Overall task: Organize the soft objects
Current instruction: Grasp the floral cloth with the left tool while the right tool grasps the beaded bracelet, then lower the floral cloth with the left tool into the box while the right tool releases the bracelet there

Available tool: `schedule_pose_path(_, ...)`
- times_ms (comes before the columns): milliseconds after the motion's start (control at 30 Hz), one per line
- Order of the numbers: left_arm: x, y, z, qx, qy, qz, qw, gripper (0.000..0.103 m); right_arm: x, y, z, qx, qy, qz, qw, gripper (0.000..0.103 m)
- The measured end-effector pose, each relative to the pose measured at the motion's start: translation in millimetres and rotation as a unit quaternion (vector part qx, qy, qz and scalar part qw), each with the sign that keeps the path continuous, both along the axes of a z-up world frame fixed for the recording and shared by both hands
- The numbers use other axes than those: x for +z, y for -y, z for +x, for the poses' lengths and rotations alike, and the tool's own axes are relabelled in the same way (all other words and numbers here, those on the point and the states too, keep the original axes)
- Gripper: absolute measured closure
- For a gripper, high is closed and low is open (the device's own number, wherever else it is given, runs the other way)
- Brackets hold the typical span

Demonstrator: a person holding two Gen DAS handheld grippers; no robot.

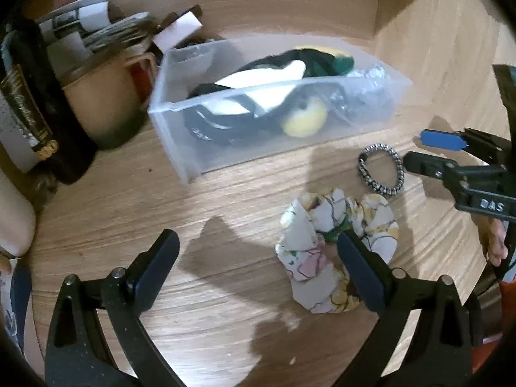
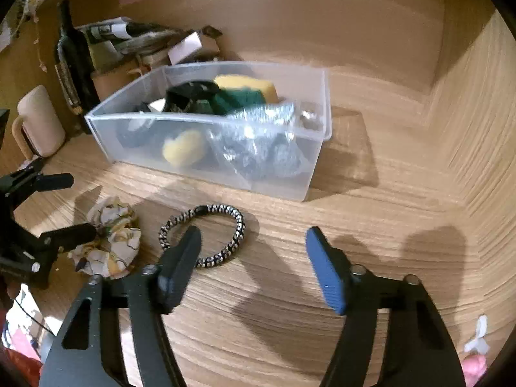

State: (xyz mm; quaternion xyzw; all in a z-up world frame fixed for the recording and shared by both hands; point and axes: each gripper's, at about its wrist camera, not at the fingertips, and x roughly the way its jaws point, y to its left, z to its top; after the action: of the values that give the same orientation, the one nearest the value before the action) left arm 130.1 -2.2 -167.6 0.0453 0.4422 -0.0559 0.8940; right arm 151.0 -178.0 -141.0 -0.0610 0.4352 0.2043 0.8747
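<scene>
The left gripper [image 1: 258, 261] stands wide, its jaws far apart and holding nothing. The floral scrunchie [image 1: 335, 251] lies on the wooden desk [image 1: 225, 200], not between the jaws but at the right-hand finger: in the left wrist view that finger's tip covers the middle of the scrunchie, and I cannot tell if it touches the fabric or only hangs above it. So the cloth lies to the right of the gripper's centre line, and I judge that the left gripper must shift to that side before closing, otherwise only one pad meets it.

The right gripper [image 2: 254, 261] is about half open and also empty. The black-and-white hair tie [image 2: 203, 235] lies flat on the desk in front of it, toward its left finger, whose tip overlaps the near edge of the ring in the right wrist view (contact is not clear here either). The ring has no real long axis, so any side can be pinched.

The two soft things lie near each other, the scrunchie on the left and the hair tie on the right, so each gripper is nearer to its own one. Behind both stands the clear plastic bin [image 2: 206, 167], already holding several soft items, near but apart from them.
</scene>
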Motion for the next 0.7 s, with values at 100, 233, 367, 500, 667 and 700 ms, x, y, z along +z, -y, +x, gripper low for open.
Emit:
schedule_pose_path(100,-2.1,6.7,1.4,-0.009,-0.001,0.009,0.9999,0.011,-5.8,-5.2,3.5,0.008,-0.012,-0.008,1.000,0.058)
schedule_pose_path(233,-6.7,9.0,7.7,-0.013,-0.012,0.012,0.9998,0.030,-10.0,-14.0,7.4,0.020,-0.021,-0.019,0.999,0.066)
schedule_pose_path(367,-9.3,9.1,10.1,-0.017,-0.020,-0.003,0.9997,0.056,-15.3,-22.1,9.4,0.031,-0.022,-0.034,0.999,0.078)
schedule_pose_path(500,-8.6,10.3,10.1,-0.026,-0.014,-0.001,0.9996,0.083,-15.9,-25.7,10.2,0.037,-0.016,-0.035,0.999,0.093)
schedule_pose_path(667,-4.7,11.4,5.1,-0.023,0.005,0.007,0.9997,0.092,-11.8,-20.7,8.4,0.027,-0.003,-0.029,0.999,0.096)
schedule_pose_path(700,-1.0,11.0,3.2,-0.022,0.012,0.006,0.9997,0.093,-9.5,-18.9,7.6,0.024,0.002,-0.028,0.999,0.096)
